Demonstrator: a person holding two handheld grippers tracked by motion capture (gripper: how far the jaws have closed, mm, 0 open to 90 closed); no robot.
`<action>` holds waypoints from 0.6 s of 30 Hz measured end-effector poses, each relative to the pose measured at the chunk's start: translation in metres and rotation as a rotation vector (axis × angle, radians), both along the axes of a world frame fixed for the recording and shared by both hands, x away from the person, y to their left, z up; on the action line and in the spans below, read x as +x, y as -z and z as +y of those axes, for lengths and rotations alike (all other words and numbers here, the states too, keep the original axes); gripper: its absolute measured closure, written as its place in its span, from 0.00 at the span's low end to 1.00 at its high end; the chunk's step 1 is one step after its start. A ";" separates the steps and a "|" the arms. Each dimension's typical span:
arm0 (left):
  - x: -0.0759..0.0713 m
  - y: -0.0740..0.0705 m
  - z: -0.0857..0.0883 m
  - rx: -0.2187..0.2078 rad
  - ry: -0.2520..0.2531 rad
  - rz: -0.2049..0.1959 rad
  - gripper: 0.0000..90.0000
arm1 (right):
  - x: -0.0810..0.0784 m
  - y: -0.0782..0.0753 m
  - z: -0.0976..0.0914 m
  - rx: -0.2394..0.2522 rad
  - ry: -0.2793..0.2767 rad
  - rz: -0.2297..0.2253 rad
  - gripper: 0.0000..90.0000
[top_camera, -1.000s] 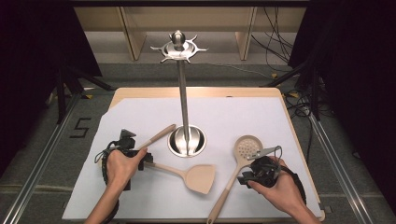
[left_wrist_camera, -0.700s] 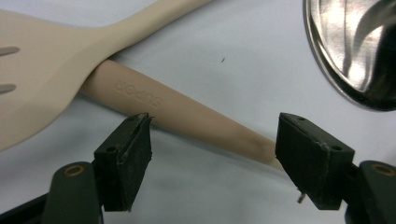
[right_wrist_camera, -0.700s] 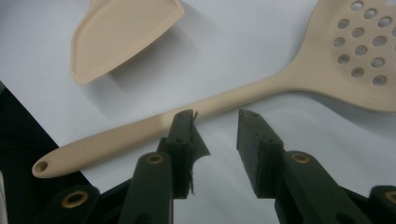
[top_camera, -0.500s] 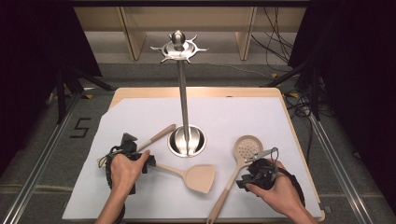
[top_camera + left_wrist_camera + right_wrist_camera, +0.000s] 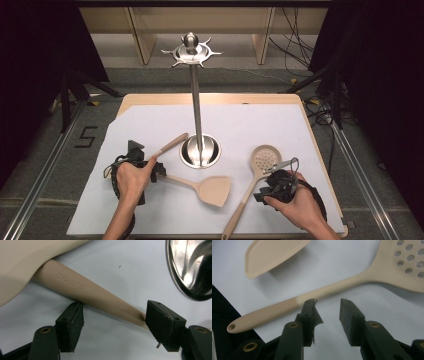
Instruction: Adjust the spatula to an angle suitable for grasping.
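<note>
A steel utensil stand [image 5: 200, 151] rises from its round base mid-table to a hooked crown. A beige turner [image 5: 215, 190] lies in front of it. My left gripper [image 5: 156, 169] is at the turner's handle; its jaws [image 5: 117, 320] stand wide open with the lettered handle [image 5: 100, 296] lying slantwise between them, its thin end against the right pad. A wooden-handled utensil [image 5: 172, 144] lies just beyond that hand. My right gripper [image 5: 260, 192] is open beside the slotted spoon [image 5: 265, 157]; its jaws [image 5: 327, 307] have just been opening, with only white sheet between them and the spoon's handle [image 5: 337, 287] at their tips.
A white sheet [image 5: 250, 125] covers the wooden table. The stand's shiny base [image 5: 190, 270] is close ahead of the left gripper. The turner's blade [image 5: 272, 255] lies beyond the spoon handle. Tripod legs and cables [image 5: 320, 107] stand on the floor around the table.
</note>
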State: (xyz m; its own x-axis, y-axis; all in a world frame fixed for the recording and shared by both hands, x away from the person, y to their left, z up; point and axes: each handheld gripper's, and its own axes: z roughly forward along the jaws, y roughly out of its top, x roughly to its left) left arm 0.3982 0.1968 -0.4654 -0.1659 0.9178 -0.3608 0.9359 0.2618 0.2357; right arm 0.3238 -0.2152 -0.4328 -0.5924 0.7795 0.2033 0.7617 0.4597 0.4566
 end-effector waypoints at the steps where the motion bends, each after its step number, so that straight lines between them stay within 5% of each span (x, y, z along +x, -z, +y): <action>1: 0.002 0.000 -0.002 0.011 0.014 0.019 0.28 | -0.002 -0.001 0.002 -0.005 0.028 0.042 0.73; 2: 0.002 0.000 -0.002 0.011 0.014 0.019 0.24 | 0.001 0.002 0.001 -0.004 -0.007 -0.006 0.73; 4: 0.007 0.002 -0.007 -0.009 0.009 0.041 0.07 | 0.000 0.001 0.002 -0.008 -0.005 -0.006 0.73; 5: 0.012 0.004 -0.016 0.016 0.024 0.054 0.01 | 0.000 0.002 0.002 -0.008 -0.019 -0.011 0.73; 9: 0.016 0.005 -0.025 0.086 0.049 0.084 0.00 | -0.001 0.000 0.001 -0.016 -0.025 -0.010 0.72; 12: 0.016 0.005 -0.026 0.096 0.049 0.092 0.00 | -0.004 -0.001 0.001 -0.002 0.012 0.014 0.72; 16: 0.019 0.004 -0.038 0.213 0.092 0.127 0.04 | -0.003 0.001 0.001 -0.005 -0.012 -0.001 0.72; 18: 0.021 0.002 -0.041 0.250 0.069 0.163 0.10 | -0.002 0.001 0.000 -0.008 -0.031 -0.001 0.72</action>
State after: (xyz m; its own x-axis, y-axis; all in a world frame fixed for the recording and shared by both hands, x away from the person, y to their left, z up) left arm 0.4191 0.1556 -0.4679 -0.1369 0.9859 -0.0961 0.9803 0.1488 0.1302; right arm 0.3216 -0.2149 -0.4338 -0.6166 0.7624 0.1964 0.7466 0.4870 0.4533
